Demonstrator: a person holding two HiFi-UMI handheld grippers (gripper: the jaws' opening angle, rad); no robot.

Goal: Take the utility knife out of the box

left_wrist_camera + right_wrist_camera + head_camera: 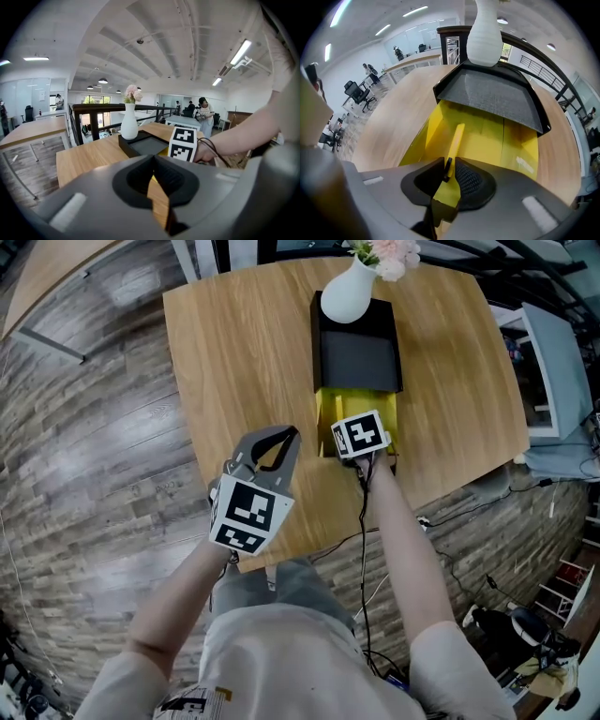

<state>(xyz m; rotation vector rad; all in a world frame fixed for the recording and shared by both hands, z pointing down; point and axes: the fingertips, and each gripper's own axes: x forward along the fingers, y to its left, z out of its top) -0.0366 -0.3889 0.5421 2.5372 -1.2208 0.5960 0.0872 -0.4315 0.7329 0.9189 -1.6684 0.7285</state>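
Down at the right gripper (449, 166), the two dark pads are pinched on the near end of the utility knife (455, 138), a slim yellow handle caught from both sides. The knife runs away from the jaws toward the far end of the box, and it sits inside the yellow tray (492, 136). Whether it's touching the tray floor or lifted clear, I can't tell.

That tray is slid out toward the person from under the black sleeve (497, 93), which covers the far part of the box. In the head view, the right gripper points steeply down into the tray. Its marker cube (360, 434) faces up and hides the jaws from above.

Over to the left gripper (152, 160): jaws pressed together at the tips, nothing between them, just bare wood showing through the gap behind. It hangs over the near part of the table (234, 352), beside the tray and apart from it.

Further out, a white vase (347, 292) stands on the far end of the black sleeve, pink flowers (394, 251) on top. Grey plank floor (94, 456) surrounds the light wooden table, and a dark cable (364, 521) trails along the right forearm.
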